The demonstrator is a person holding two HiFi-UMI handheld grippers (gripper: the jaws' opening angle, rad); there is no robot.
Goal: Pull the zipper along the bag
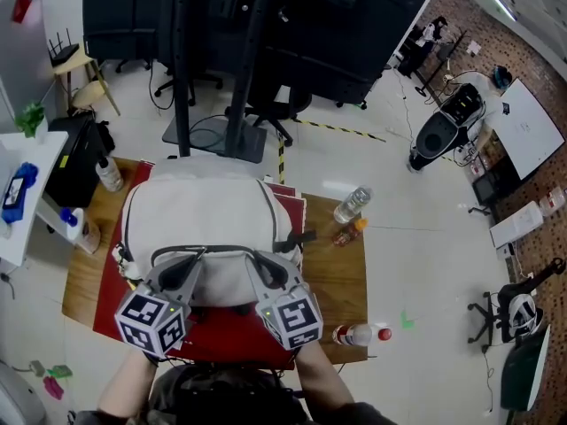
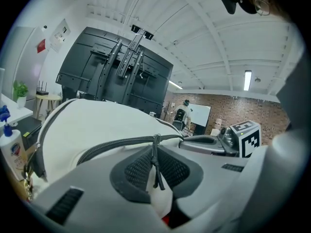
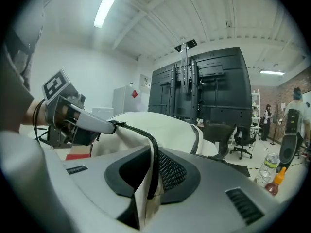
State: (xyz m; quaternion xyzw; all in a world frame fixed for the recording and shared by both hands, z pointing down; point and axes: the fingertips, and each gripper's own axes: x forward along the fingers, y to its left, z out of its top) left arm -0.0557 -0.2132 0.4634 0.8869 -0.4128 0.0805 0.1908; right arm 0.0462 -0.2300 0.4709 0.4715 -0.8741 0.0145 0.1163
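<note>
Marker cubes (image 1: 151, 321) sit closest in the head view, one on each gripper, above the person's forearms. Beyond them the left gripper (image 1: 197, 259) and right gripper (image 1: 260, 262) both meet the near edge of the white bag (image 1: 208, 206). The bag lies on a red mat (image 1: 106, 290) on a wooden table (image 1: 341, 273). Its dark zipper (image 1: 226, 250) runs between the two pairs of jaws.

From the left gripper view, the jaws are pressed together on the dark pull cord (image 2: 156, 161), which hangs from the zipper just past their tips. The zipper runs off to the jaws' left, and the right gripper lies close on their right.

From the right gripper view, the jaws pinch a fold of bag fabric with the zipper's edge in it. From there the zipper climbs up and left to the left gripper's tip.
</note>
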